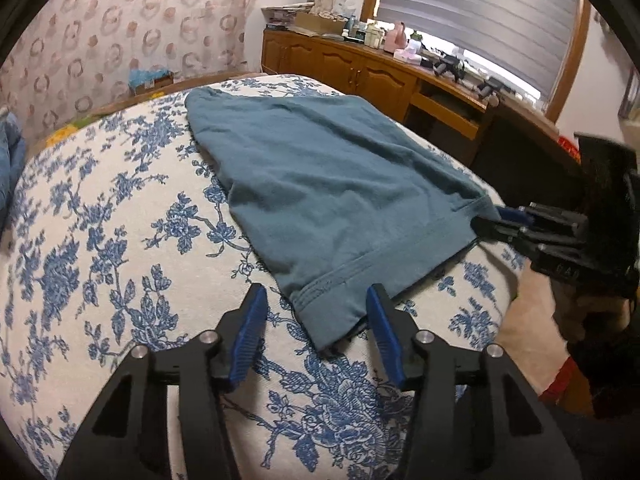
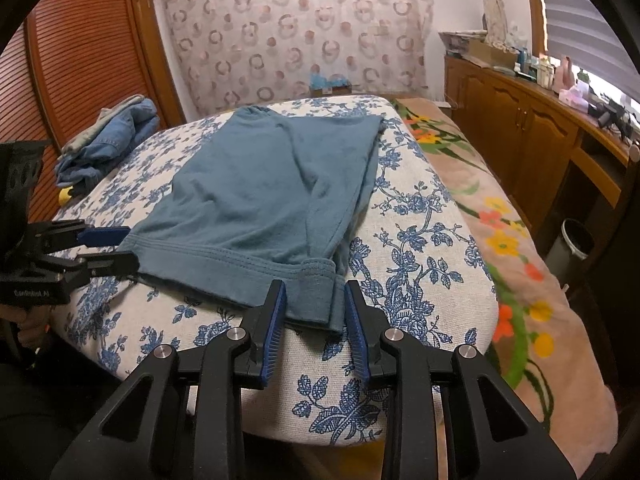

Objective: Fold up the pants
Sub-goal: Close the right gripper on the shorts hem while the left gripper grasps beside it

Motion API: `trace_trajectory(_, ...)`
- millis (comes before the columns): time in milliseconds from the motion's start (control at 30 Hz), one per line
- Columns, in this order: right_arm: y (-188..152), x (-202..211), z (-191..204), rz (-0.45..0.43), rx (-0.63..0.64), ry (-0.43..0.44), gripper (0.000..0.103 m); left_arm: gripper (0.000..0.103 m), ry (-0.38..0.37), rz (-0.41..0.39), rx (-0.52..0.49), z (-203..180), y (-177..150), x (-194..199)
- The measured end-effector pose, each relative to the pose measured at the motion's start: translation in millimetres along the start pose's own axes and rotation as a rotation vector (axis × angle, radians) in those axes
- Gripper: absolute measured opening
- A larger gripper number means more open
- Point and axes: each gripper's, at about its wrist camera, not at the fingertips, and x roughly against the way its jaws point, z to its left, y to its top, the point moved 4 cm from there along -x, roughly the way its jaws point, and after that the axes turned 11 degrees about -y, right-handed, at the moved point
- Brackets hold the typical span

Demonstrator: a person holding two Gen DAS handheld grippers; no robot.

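Note:
Teal pants (image 1: 320, 184) (image 2: 256, 192) lie flat on a blue-flowered cushion (image 1: 120, 240) (image 2: 420, 240), waistband toward me. My left gripper (image 1: 316, 304) (image 2: 124, 248) stands open around the waistband's left corner; its left pad is clear of the cloth. My right gripper (image 2: 316, 300) (image 1: 486, 218) straddles the folded right corner of the waistband. Its blue pads sit close on either side without visibly squeezing it. The far ends of the legs reach the cushion's back edge.
Crumpled denim clothes (image 2: 112, 136) lie at the cushion's back left. A flowered pink blanket (image 2: 512, 240) covers the bed to the right. A wooden cabinet (image 2: 520, 120) (image 1: 360, 72) with clutter runs under the window, with a bin (image 2: 572, 240) below. A person's hand (image 1: 532, 328) holds the right gripper.

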Motion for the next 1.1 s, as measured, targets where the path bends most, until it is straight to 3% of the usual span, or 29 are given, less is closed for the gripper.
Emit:
trace_trajectory(100, 0, 0, 0, -0.001, 0.000, 0.000, 0.029, 0.050, -0.007, -0.027, 0.026, 4, 1, 5)
trace_trajectory(333, 0, 0, 0, -0.002, -0.001, 0.000, 0.028, 0.036, -0.013, -0.036, 0.051, 9, 3, 5)
trace_trajectory(900, 2, 2, 1, -0.004, -0.014, 0.008, 0.029, 0.033, 0.010, -0.018, 0.022, -1, -2, -1)
trace_trajectory(1100, 2, 2, 0, -0.001, -0.018, 0.009, 0.029, 0.026, -0.006, -0.019, 0.027, -4, -3, -1)
